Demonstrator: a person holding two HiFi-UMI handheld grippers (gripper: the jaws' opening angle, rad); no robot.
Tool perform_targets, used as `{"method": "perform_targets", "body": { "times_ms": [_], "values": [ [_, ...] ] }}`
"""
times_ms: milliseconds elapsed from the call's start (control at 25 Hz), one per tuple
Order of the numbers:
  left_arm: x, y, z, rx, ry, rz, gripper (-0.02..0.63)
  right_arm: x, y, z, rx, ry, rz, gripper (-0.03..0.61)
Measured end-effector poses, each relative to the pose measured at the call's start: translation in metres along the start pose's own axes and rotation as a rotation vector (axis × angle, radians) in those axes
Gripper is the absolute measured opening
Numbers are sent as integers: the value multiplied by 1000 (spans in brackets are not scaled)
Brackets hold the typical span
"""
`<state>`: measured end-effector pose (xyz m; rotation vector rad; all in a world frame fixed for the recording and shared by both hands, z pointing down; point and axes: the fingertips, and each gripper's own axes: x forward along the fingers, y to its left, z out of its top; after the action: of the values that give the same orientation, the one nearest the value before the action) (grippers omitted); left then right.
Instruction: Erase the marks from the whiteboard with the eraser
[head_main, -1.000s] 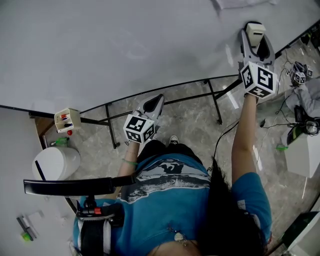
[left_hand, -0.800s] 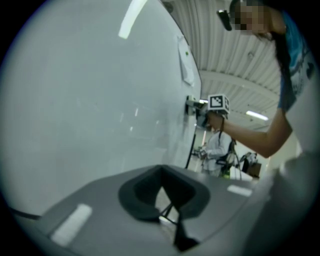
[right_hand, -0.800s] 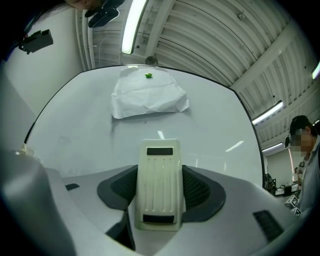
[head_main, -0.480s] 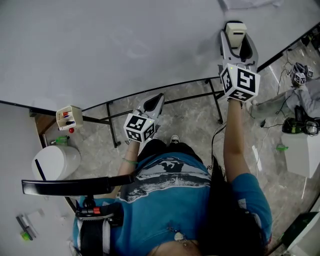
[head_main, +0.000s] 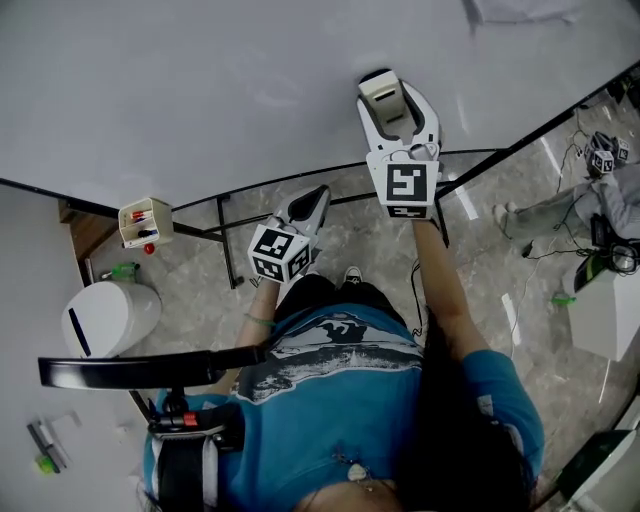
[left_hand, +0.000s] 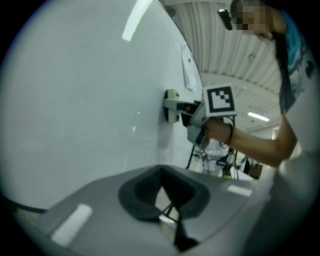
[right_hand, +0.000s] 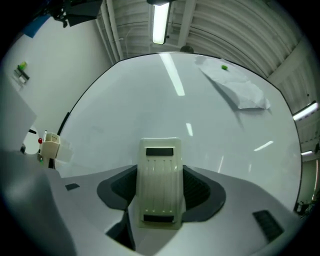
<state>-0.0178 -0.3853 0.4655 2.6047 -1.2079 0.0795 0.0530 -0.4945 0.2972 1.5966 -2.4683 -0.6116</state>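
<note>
The whiteboard (head_main: 220, 90) fills the top of the head view and shows no clear marks around the eraser. My right gripper (head_main: 392, 100) is shut on the cream eraser (right_hand: 160, 182), which lies flat against the board near its lower edge. In the right gripper view the eraser stands between the dark pads with plain white board (right_hand: 175, 110) beyond it. My left gripper (head_main: 318, 197) hangs lower, off the board in front of the person's body, with its jaws together and nothing in them. The left gripper view shows the eraser (left_hand: 171, 106) pressed to the board from the side.
A small box of markers (head_main: 143, 222) hangs at the board's lower left. A sheet of paper (right_hand: 240, 87) is stuck on the board's upper right. The board's black stand (head_main: 330, 202) crosses the marble floor. A white round bin (head_main: 105, 318) stands at the left; cables and gear (head_main: 600, 160) lie at the right.
My right gripper has slid the eraser leftward along the board's lower part. The left gripper has stayed where it was.
</note>
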Motion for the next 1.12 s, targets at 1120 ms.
{"method": "perform_targets", "body": {
  "times_ms": [1120],
  "values": [
    [-90, 2, -25, -42, 9, -30, 3, -77, 128, -27, 200, 198, 90, 262]
  ]
}}
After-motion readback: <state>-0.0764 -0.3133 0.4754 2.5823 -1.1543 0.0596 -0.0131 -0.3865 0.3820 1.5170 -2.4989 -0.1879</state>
